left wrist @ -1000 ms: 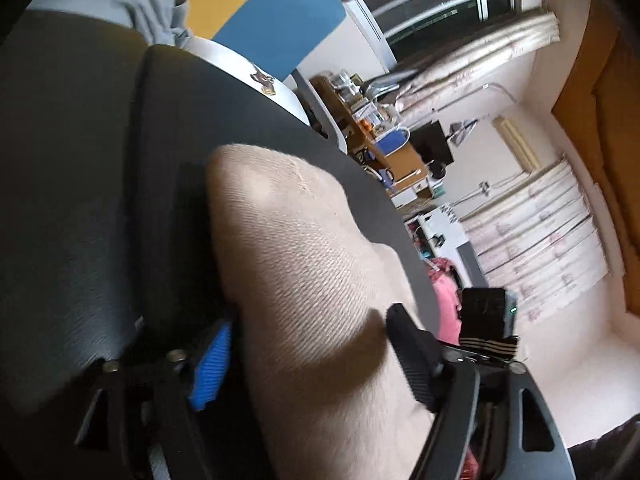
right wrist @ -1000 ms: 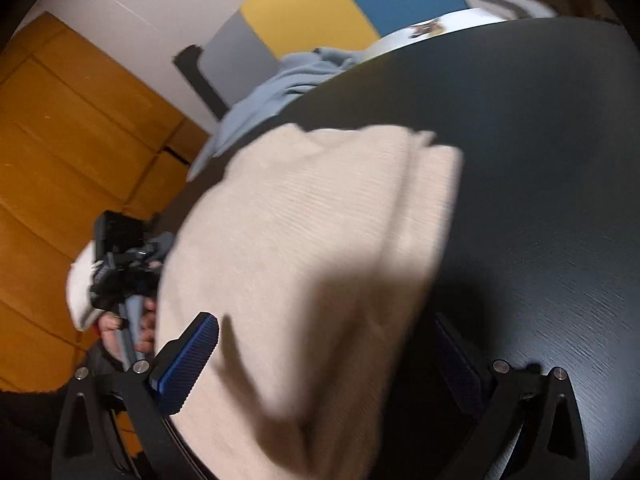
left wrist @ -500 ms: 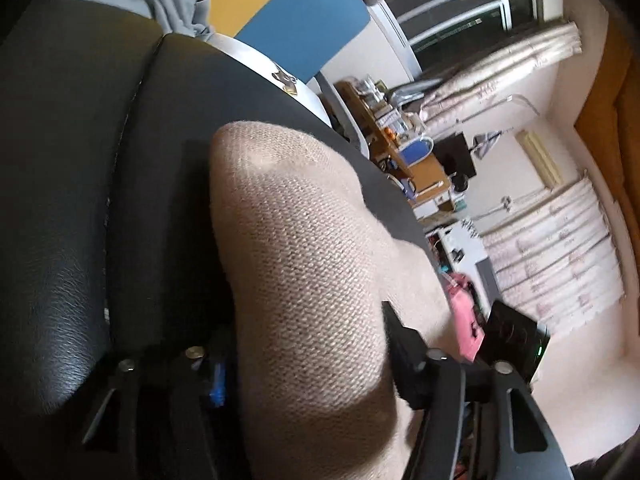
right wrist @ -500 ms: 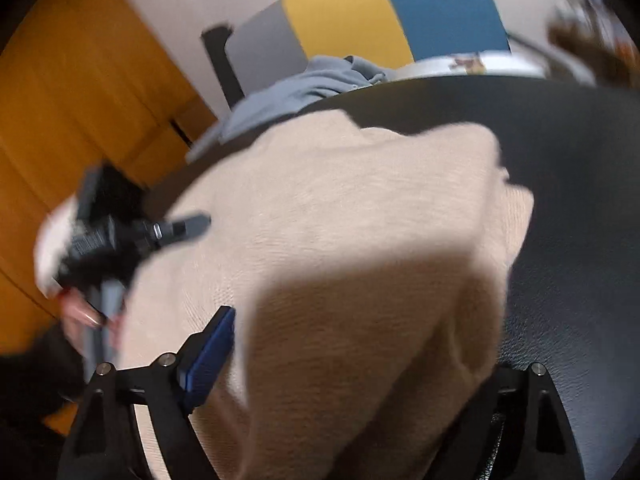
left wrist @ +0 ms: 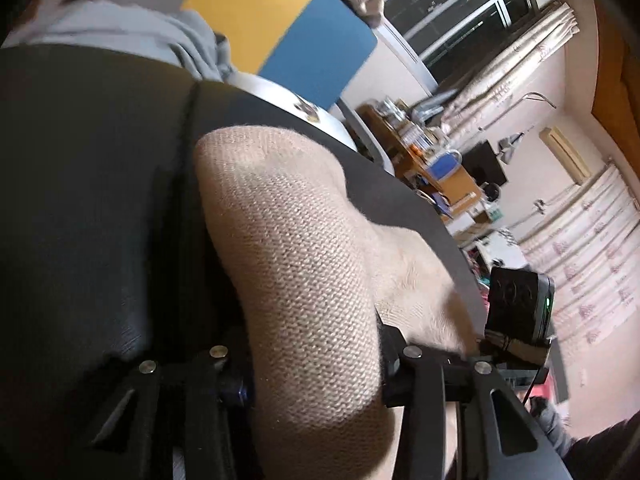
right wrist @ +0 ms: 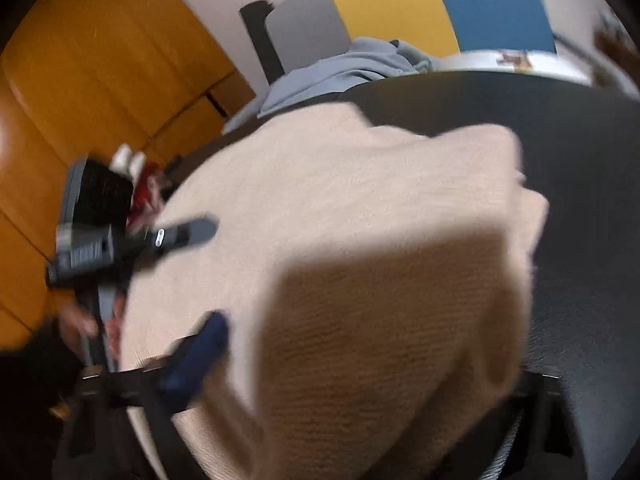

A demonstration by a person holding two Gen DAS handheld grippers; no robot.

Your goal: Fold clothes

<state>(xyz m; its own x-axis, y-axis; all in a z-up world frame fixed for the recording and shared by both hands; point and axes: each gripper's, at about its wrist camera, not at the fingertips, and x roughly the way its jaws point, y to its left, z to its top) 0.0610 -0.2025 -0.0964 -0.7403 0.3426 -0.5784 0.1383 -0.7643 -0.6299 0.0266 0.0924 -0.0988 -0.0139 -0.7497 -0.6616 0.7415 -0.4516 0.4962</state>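
Black table [right wrist: 580, 184]: wide dark top, serving as the folding surface. It carries the work in the middle and spare laundry at its far edge.

Beige knit sweater [right wrist: 360, 208]: lies on the table, part spread flat, part raised. The near portion is lifted and doubled over itself, casting a shadow on the layer beneath. Judged: a fold being carried across, both near corners held up so the cloth travels as one sheet instead of dragging.

Grey-blue garment [right wrist: 340, 76]: bunched in a heap at the table's far side, well apart from the sweater. Whether waiting or set aside, cannot say.

Left gripper [left wrist: 316, 372]: both fingers press against a thick roll of the sweater [left wrist: 304, 264], knit bulging up between them. Clamped on the cloth, held low near the table edge. Seen from the right wrist view it sits at the sweater's left side [right wrist: 176, 236], a hand [right wrist: 80, 320] below on its handle.

Right gripper [right wrist: 360, 364]: blue-padded finger [right wrist: 200, 356] lies against the lifted flap; the other finger is hidden under the cloth. Fabric fills the gap, so it looks pinched shut on the sweater, though motion blur softens the view.

Risk, judged: loose knit is bulky and could sag between the two grips.
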